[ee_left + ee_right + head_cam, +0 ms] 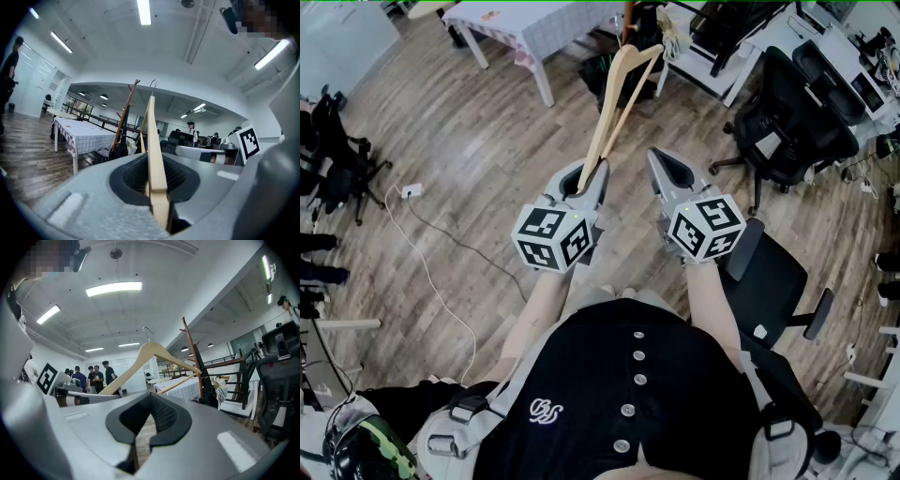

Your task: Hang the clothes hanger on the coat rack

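The left tool [587, 180] is clamped on the clothes hanger [620, 92], gripping the end of one wooden arm between its jaws. The hanger extends forward and away from the person, with its metal hook at the far end. It hangs in the air above the wooden floor [478, 141] and touches nothing else.

The right tool [662, 165] is level beside the left tool, close to it but not touching. Its jaws stand slightly apart with a narrow gap, and only the floor shows between them. It holds nothing.

The coat rack [124, 117], a brown wooden post with angled pegs, stands beyond the hanger, just beside a counter [84, 130] covered with a chequered cloth. The hanger is well apart from the rack. A black office chair [787, 127] stands to the right.
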